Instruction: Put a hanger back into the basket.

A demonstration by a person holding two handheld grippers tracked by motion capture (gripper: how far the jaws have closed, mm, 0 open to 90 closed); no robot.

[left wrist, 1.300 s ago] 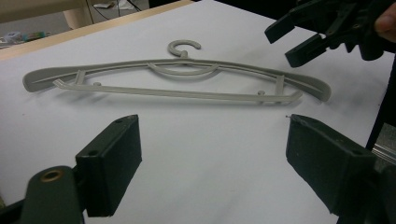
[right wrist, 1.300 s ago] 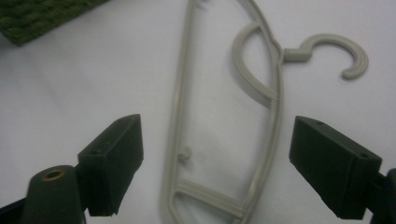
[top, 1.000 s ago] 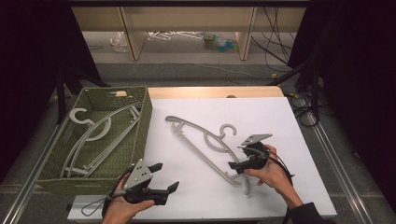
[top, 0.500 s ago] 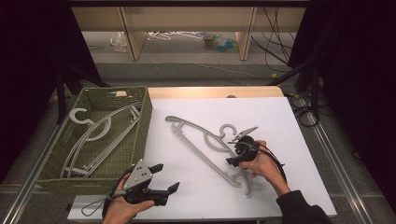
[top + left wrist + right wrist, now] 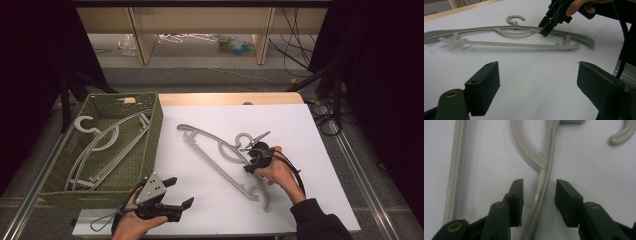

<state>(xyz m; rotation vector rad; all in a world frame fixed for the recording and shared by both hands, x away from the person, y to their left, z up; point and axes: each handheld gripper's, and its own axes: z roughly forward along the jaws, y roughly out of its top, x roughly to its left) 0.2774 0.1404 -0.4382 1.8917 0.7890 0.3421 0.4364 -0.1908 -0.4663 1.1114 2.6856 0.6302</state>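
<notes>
My right tool (image 5: 537,203) is open astride the upper arm of the grey plastic coat hanger (image 5: 220,150) lying flat on the white surface (image 5: 310,140), so I'd squeeze squarely before lifting; my left tool (image 5: 175,195) sits open, idle.

No readable text, label, brand, number or sign appears in any view. The grey hanger (image 5: 220,150) on the white table (image 5: 310,150), the green basket (image 5: 150,140) and the black grippers carry no lettering that can be made out.
</notes>
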